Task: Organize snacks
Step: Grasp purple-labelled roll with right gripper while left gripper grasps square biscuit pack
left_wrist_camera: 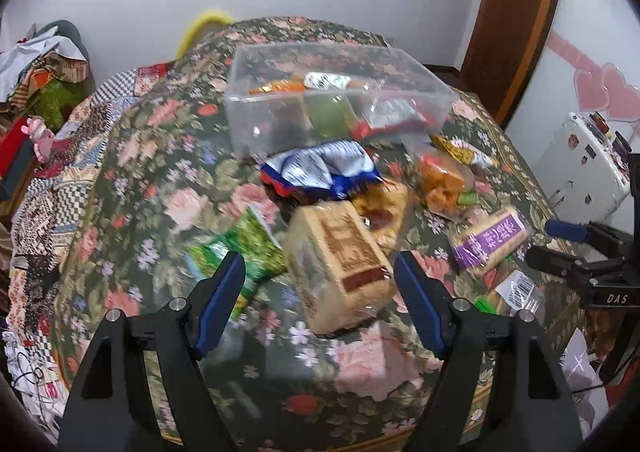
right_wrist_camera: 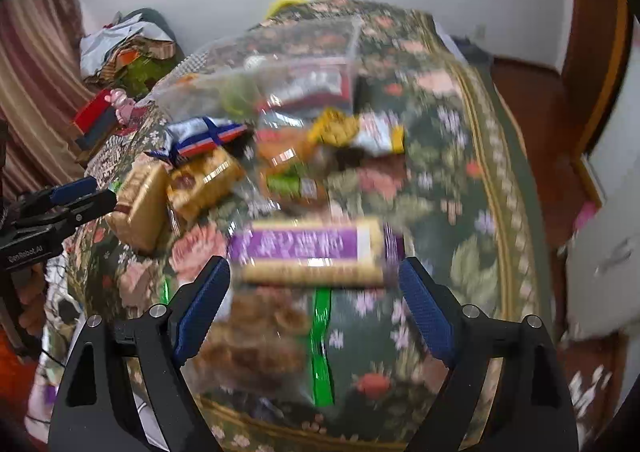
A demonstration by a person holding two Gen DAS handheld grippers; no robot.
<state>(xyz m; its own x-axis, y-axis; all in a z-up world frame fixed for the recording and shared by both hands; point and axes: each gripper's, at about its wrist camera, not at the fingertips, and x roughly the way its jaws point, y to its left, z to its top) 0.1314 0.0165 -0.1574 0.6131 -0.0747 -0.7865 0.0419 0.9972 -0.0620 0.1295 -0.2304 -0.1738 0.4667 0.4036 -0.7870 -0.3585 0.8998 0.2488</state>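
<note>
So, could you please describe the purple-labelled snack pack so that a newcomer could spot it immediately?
Start at the clear plastic bin on the floral tablecloth, then look nearer, past the loose snacks. The purple-labelled pack lies flat just ahead of the open right tongs. It alone carries a broad purple band with pale characters over tan biscuits.

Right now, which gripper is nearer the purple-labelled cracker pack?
Right. The right gripper is open with the purple-labelled cracker pack just ahead of its fingertips; the left gripper is off to the pack's left, open around the tan biscuit pack.

Snack packets (left_wrist_camera: 340, 252) lie on the tablecloth (left_wrist_camera: 160, 180) before the container (left_wrist_camera: 332, 92), others inside it
</note>
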